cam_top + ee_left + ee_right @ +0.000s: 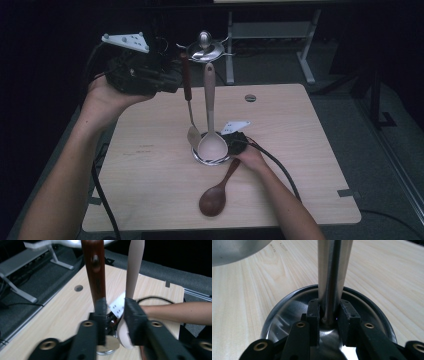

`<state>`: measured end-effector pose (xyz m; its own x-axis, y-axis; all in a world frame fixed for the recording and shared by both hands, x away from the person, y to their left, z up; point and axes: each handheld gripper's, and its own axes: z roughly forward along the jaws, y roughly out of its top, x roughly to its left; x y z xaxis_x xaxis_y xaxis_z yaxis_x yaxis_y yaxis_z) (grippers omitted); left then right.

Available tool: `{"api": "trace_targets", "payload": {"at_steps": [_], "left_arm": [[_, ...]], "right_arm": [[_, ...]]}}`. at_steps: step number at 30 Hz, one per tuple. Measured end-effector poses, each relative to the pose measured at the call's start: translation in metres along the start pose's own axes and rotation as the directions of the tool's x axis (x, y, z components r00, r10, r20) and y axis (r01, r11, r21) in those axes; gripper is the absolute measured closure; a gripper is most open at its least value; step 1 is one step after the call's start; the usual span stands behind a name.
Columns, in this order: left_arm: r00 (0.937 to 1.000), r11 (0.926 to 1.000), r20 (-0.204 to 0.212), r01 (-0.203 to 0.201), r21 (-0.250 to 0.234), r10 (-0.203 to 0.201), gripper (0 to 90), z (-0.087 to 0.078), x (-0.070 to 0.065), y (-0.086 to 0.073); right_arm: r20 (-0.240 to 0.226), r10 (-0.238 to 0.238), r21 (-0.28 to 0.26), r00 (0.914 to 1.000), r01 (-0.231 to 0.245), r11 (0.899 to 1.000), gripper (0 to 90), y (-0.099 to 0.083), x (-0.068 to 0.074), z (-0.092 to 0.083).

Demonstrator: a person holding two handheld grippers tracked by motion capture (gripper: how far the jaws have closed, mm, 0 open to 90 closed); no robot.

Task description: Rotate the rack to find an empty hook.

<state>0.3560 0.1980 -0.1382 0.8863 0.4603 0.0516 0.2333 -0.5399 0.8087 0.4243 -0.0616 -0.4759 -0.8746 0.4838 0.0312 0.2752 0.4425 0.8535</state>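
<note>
Stand (205, 50): a metal utensil rack upright near the table's middle, with a round base (287, 312), a vertical post (333, 277) and a domed cap with a knob at the top.
Post: rises from the base centre; in the right gripper view it passes between the two jaw pads.
Right gripper (329, 315): low on the table, just right of the base in the high view; jaws clamped on the foot of the post, both pads against it.
Spatula (188, 95): brown handle, metal blade; hangs from the cap on the stand's left side, blade end just above the base.
Left gripper (115, 315): raised at the level of the cap, left of the stand in the high view, carried in the left hand (102, 97). Jaws narrowed but with a gap; the spatula handle lies against the left pad, beyond the gap; no pad pressure on it is visible, and contact cannot be confirmed.
Ladle (211, 115): pale, hangs from the cap just right of the spatula, its bowl down over the base.
Spoon (216, 192): dark wood, flat on the table in front of the stand, handle tip near the base, apart from both grippers.
Table (300, 165): light wood top with a round hole (250, 98) near its far edge.
</note>
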Motion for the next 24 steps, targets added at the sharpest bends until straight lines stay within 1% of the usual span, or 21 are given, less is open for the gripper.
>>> {"api": "trace_targets", "payload": {"at_steps": [1,3,5,9,11,16,21,24], "left_arm": [[1.0,1.0,-0.001,-0.008,0.003,0.008,84.1,0.0,0.0,0.003],[0.9998,0.9999,0.01,-0.015,0.002,0.015,89.8,-0.001,-0.001,0.008],[0.9997,0.9999,0.018,-0.017,0.003,0.017,89.9,-0.002,-0.003,0.014],[0.9994,0.9995,0.015,-0.03,0.008,0.03,90.0,-0.004,-0.004,0.026],[0.9995,0.9996,0.016,-0.027,0.006,0.027,90.0,-0.003,-0.005,0.031],[0.9996,0.9995,-0.003,-0.03,0.014,0.03,89.9,0.001,-0.005,0.046],[0.9994,0.9995,-0.026,-0.022,0.021,0.022,90.0,0.007,-0.001,0.052],[0.9995,0.9994,-0.022,-0.02,0.028,0.021,90.0,0.008,0.001,0.053]], "right_arm": [[0.002,0.0,0.0,1.0,0.0,1.0,72.4,0.0,0.0,0.0],[0.002,0.0,0.0,1.0,0.0,1.0,72.3,0.0,0.0,0.0],[0.003,0.0,0.0,1.0,0.0,1.0,72.3,0.0,0.0,0.0],[0.002,0.001,0.0,1.0,-0.001,1.0,72.4,0.0,0.0,0.0],[0.001,0.002,0.0,1.0,-0.002,1.0,72.3,0.0,0.0,0.0],[-0.002,0.003,0.001,1.0,-0.003,1.0,72.3,0.0,0.0,0.0],[-0.005,0.003,0.001,1.0,-0.003,1.0,72.4,0.0,-0.001,0.0],[-0.006,0.003,0.0,1.0,-0.003,1.0,72.4,0.0,-0.001,0.0]]}}
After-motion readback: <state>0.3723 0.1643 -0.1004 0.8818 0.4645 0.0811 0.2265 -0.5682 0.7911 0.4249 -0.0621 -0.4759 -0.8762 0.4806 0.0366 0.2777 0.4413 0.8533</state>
